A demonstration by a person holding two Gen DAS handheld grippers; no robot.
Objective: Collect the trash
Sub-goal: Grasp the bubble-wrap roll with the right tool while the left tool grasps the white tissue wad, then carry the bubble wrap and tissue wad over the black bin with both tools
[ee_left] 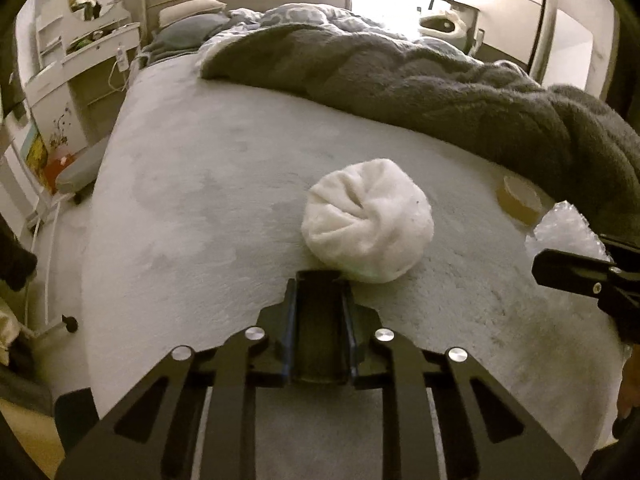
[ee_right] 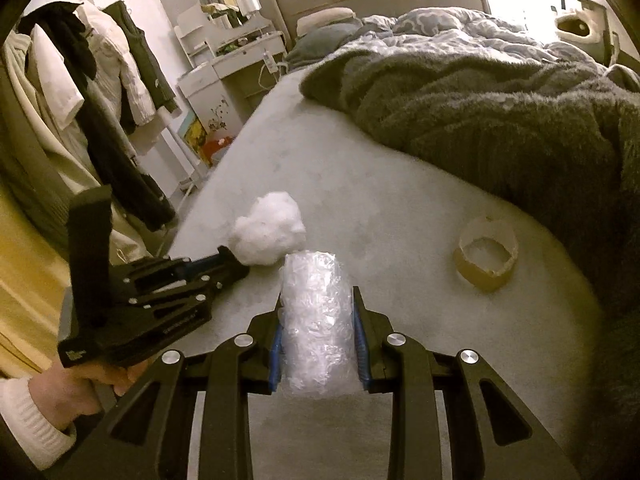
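A white crumpled ball of tissue lies on the light bed sheet, just beyond my left gripper. The left jaws stand close together with nothing between them, their tips at the ball's near edge. In the right wrist view the ball sits just past the left gripper. My right gripper is shut on a roll of clear bubble wrap; that wrap shows at the right edge of the left view. A used tape ring lies on the sheet to the right, also in the left wrist view.
A dark fuzzy blanket and patterned duvet cover the bed's right and far side. Clothes hang on a rack at the left. A white dresser with a mirror stands by the headboard.
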